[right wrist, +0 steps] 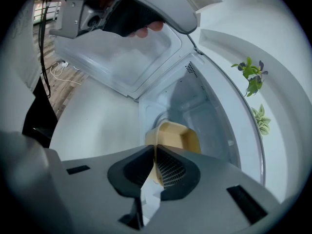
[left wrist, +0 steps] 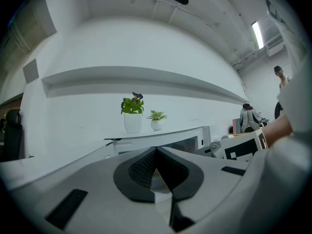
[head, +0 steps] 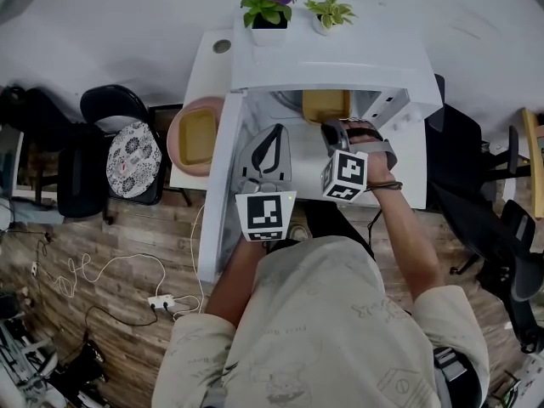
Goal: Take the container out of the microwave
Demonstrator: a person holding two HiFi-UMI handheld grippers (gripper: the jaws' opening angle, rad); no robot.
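Observation:
A yellow container (head: 325, 104) sits inside the open white microwave (head: 340, 58), near its front. In the right gripper view the container's (right wrist: 178, 135) near wall runs between the jaws of my right gripper (right wrist: 155, 150), which is shut on that wall. From the head view the right gripper (head: 336, 131) reaches into the microwave's mouth. My left gripper (head: 270, 145) hovers in front of the opening beside the door (head: 219, 185), pointing level. Its jaws meet with nothing between them (left wrist: 156, 150).
The microwave door swings out to the left (right wrist: 131, 57). Two potted plants (head: 270, 2) stand on top of the microwave. A pink plate (head: 177, 138) holding a second yellow container lies left of the door. Black chairs (head: 119, 155) stand at both sides of the white table (head: 200, 66).

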